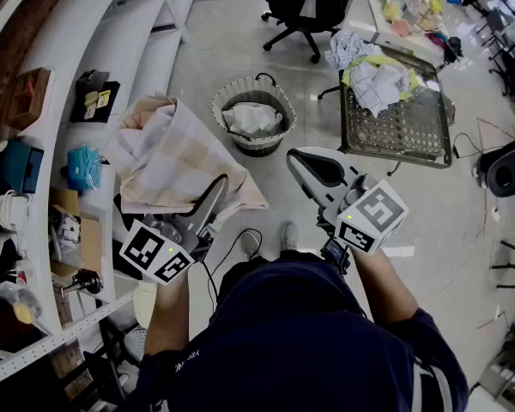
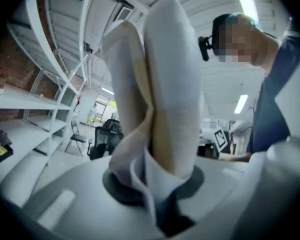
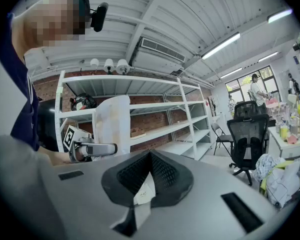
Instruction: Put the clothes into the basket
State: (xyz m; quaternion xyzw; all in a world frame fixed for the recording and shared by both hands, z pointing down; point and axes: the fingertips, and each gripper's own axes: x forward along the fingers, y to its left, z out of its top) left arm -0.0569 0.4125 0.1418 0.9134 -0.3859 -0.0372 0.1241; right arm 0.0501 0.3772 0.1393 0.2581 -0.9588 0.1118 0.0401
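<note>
A pale checked cloth (image 1: pixel 176 157) hangs from my left gripper (image 1: pixel 216 187), which is shut on it beside the white shelving. In the left gripper view the cloth (image 2: pixel 165 84) rises in folds out of the pinched pads (image 2: pixel 152 181) and fills the middle. The round woven basket (image 1: pixel 276 101) stands on the floor ahead, with a white garment (image 1: pixel 251 118) inside. My right gripper (image 1: pixel 299 157) hovers just right of the basket, shut, with no garment in it. In its own view the black pads (image 3: pixel 150 156) meet at a point over a small white tag.
A wire crate (image 1: pixel 399 127) at the right holds a heap of clothes (image 1: pixel 376 80). White shelves (image 1: pixel 112 50) with boxes and small items run along the left. A black office chair (image 1: pixel 305 3) stands beyond the basket. A cable (image 1: pixel 240 239) lies on the floor near my feet.
</note>
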